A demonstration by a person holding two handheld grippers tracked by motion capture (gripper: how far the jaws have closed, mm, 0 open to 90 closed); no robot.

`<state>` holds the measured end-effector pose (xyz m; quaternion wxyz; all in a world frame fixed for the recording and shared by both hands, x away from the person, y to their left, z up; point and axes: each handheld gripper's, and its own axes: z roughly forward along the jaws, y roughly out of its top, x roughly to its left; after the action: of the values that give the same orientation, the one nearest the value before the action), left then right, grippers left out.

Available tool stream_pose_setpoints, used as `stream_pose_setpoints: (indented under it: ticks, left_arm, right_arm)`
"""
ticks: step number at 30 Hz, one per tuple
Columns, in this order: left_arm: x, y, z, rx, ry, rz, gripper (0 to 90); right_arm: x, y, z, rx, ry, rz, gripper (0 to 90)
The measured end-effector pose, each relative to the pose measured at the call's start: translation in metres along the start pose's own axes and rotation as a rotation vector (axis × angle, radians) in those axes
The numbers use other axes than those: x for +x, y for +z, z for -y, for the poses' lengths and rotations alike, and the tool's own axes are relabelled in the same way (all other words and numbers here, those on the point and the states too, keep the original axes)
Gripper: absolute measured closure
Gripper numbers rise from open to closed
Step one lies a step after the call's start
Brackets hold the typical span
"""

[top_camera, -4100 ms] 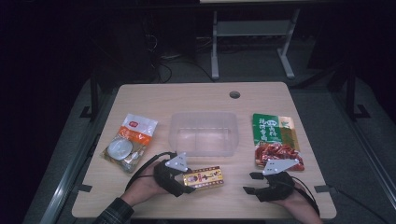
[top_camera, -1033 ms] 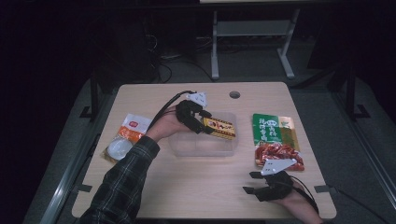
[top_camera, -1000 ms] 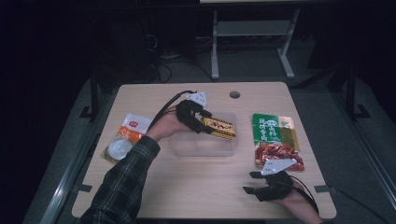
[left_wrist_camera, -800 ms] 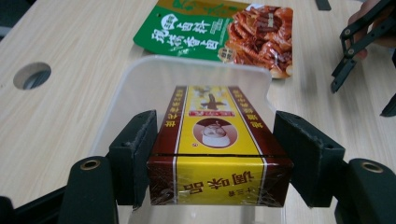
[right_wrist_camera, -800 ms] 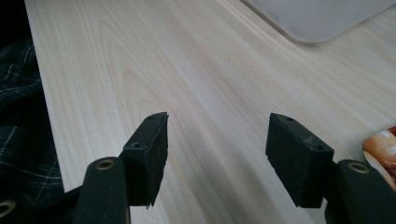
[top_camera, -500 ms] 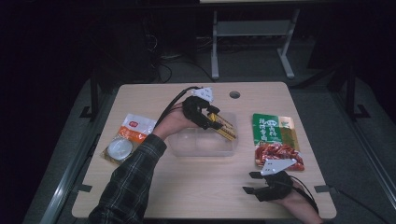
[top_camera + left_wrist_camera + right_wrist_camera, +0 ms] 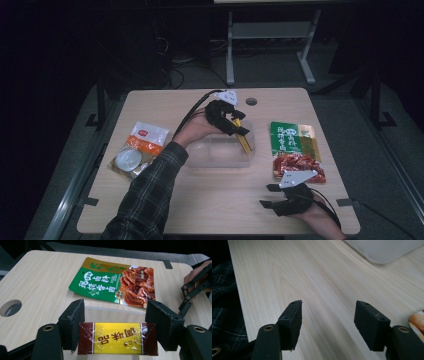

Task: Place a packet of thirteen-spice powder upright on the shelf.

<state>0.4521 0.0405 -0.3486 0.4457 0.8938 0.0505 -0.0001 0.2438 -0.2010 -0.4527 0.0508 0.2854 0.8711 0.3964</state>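
My left gripper is shut on a yellow-and-brown wrapped snack bar, held by its two ends over the far right part of a clear plastic container. The bar slants down toward the container's right wall. In the left gripper view the bar spans the gap between the jaws, and the container rim lies just beyond it. My right gripper rests open on the table near the front right. Its own view has bare wood between the jaws.
A green-and-red food pouch lies right of the container, just beyond my right gripper. An orange-and-white packet lies at the left. A cable hole is near the table's far edge. A plaid sleeve crosses the table's front left.
The left gripper carried the bar from the table's front to above the container. In the last second it turned, so the bar slants down at the container's right side. The right gripper stayed still.
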Motion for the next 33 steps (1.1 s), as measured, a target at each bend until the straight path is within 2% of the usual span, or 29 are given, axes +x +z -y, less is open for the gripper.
stream_pose_setpoints:
  ticks: [2,6,14,19,25,31,33]
  left_arm:
    - [0.001,0.003,0.0,-0.011,-0.012,0.005,32.0]
    - [0.001,0.012,-0.001,-0.014,-0.01,0.011,32.0]
    - [0.0,0.034,0.002,0.024,-0.014,0.04,32.0]
    - [0.0,0.043,0.004,0.017,-0.03,0.054,31.8]
    - [-0.002,0.044,0.003,0.013,-0.033,0.065,30.9]
    - [-0.007,0.036,0.0,-0.002,-0.032,0.051,19.4]
    - [-0.009,0.028,-0.001,-0.011,-0.048,0.044,17.6]
  right_arm:
    - [0.0,0.0,0.0,-0.002,-0.006,0.0,38.6]
    - [0.0,0.0,0.0,-0.003,-0.005,-0.002,38.6]
    - [0.0,0.001,0.0,-0.004,-0.013,-0.003,38.5]
    - [0.0,0.001,0.0,0.0,-0.009,-0.008,38.4]
    - [0.0,0.001,0.0,0.0,-0.009,-0.009,37.8]
    - [0.0,0.001,0.0,0.003,-0.007,-0.009,37.3]
    - [0.0,0.001,0.0,0.003,-0.006,-0.011,37.2]
